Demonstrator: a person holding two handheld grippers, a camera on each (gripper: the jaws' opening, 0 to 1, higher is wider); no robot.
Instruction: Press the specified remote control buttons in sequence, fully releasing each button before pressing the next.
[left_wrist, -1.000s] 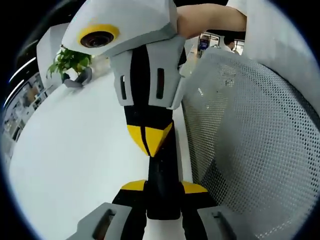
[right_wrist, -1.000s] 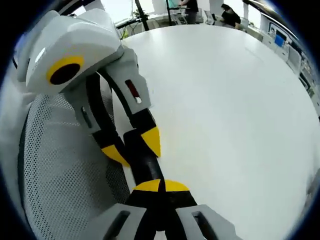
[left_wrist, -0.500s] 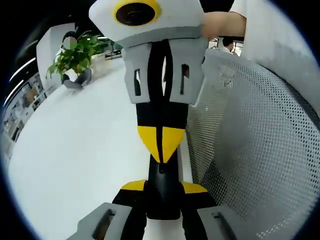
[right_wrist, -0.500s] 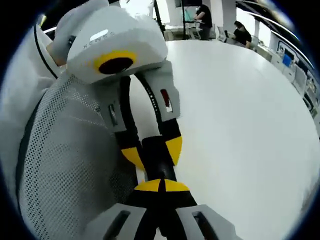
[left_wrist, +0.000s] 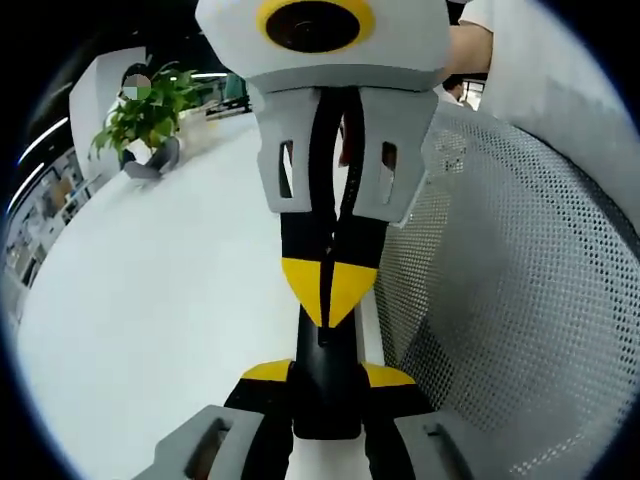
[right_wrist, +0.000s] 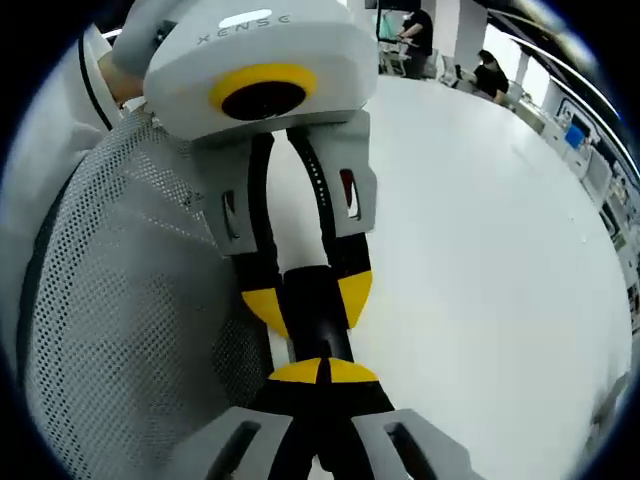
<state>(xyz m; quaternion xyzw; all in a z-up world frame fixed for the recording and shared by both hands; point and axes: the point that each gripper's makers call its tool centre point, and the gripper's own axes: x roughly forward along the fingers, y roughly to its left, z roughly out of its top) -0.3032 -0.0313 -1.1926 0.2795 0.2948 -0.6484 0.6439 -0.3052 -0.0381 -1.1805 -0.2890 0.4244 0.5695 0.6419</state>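
Black and slim, the remote control (left_wrist: 325, 385) sits pinched between the yellow-tipped jaws of our left hand-held gripper (left_wrist: 325, 372). Our right hand-held gripper (left_wrist: 328, 290), jaws pressed together, meets the remote's upper face tip-first; from the right gripper view (right_wrist: 322, 371) we see the remote (right_wrist: 318, 315) likewise. White bench (left_wrist: 150, 300) lies beneath; a mesh chair back (left_wrist: 500, 300) stands just beside.
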